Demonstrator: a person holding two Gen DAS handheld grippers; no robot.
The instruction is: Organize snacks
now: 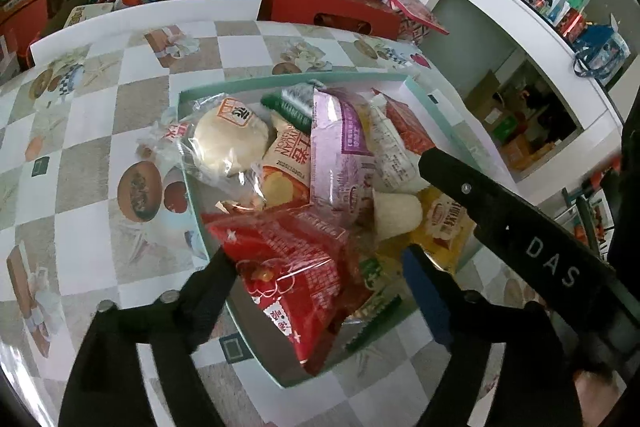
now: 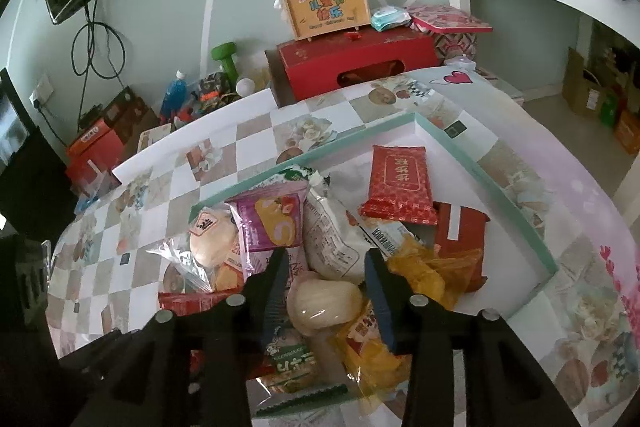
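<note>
A shallow teal-rimmed box (image 1: 188,187) (image 2: 500,195) on the checked tablecloth holds several snack packs. In the left wrist view my left gripper (image 1: 316,263) is open above a big red snack bag (image 1: 288,259) at the box's near end. A purple roll-cake pack (image 1: 340,151) (image 2: 272,223), a round bun in clear wrap (image 1: 228,139) (image 2: 212,239) and a cream jelly cup (image 1: 396,215) (image 2: 324,301) lie in it. My right gripper (image 2: 326,267) is open, its fingers either side of the jelly cup. The right gripper's arm (image 1: 520,227) reaches in from the right.
A red gift box (image 2: 360,63) with a yellow carry box (image 2: 326,7) on top stands behind the table. A white shelf unit (image 1: 532,39) with boxes is at the right. Bottles and a green dumbbell (image 2: 226,61) sit on the floor at back left. A red tissue-like pack (image 2: 398,183) lies in the box's far end.
</note>
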